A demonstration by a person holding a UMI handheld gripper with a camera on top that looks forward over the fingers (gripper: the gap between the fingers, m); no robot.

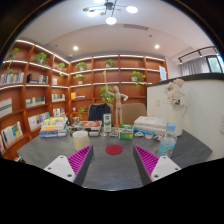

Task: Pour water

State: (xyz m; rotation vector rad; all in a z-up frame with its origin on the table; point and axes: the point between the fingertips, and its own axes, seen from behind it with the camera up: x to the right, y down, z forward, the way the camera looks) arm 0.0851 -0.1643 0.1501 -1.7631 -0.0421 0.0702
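Grey tabletop (pixel 110 165) ahead, with gripper (pixel 111 160) held low over its near part, fingers spread wide, nothing between them. Magenta pads (pixel 147 160) facing inward, left one (pixel 79 160) likewise; white finger bodies to either side. No brand, label or writing legible anywhere; too small to tell. Clear plastic water bottle (pixel 167 142) just beyond the right finger, upright, long axis vertical, pale cap (pixel 170 127) pointing up, contents not discernible. White cup (pixel 80 139) just beyond the left finger, upright, mouth up. Small round red coaster-like disc (pixel 114 150) flat on the table between and beyond the fingers. Farther back: stacked books (pixel 53 127), small boxes (pixel 108 127), a white tray-like box (pixel 150 125), a wooden jointed figure (pixel 117 104) standing. Wooden shelving (pixel 40 85) with books and potted plants along the walls behind.
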